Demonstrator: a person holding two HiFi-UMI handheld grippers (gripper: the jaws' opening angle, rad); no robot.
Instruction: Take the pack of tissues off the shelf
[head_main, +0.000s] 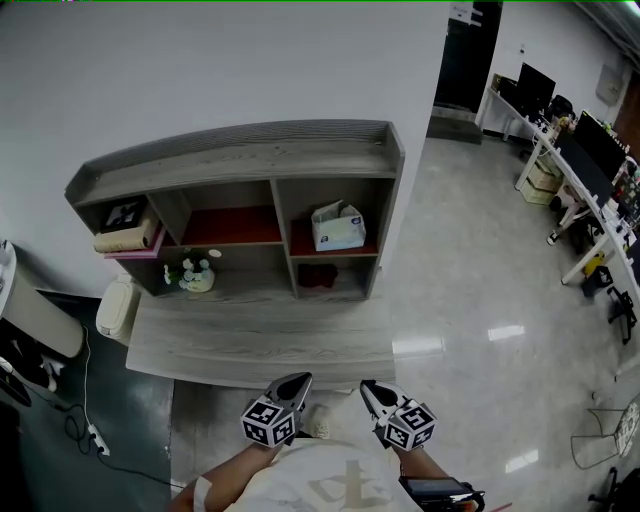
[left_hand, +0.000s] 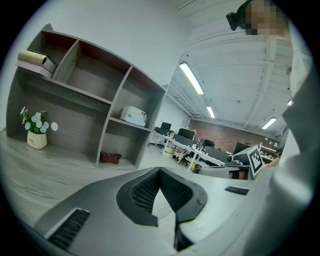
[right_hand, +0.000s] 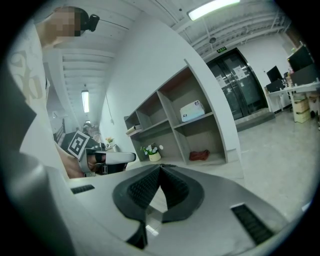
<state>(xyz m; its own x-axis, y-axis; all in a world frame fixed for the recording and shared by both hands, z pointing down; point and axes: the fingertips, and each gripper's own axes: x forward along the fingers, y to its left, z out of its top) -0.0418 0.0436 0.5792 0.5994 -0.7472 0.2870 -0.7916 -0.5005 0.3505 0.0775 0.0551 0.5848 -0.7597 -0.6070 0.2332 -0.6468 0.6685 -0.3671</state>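
Tissues (head_main: 337, 226) rest on shelf (head_main: 240, 160); gripper views show left hand-held gripper (left_hand: 160, 170) and right hand-held gripper (right_hand: 160, 167) closed, empty

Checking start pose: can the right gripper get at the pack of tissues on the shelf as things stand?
Probably not yet: the right gripper, shut, sits near the person's body, far short of the pack of tissues. Nothing blocks the way; its compartment is open-fronted.

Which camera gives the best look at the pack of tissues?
The head view: the pack of tissues shows front-on in the shelf's upper right compartment. Both gripper views show it obliquely and slightly smaller.
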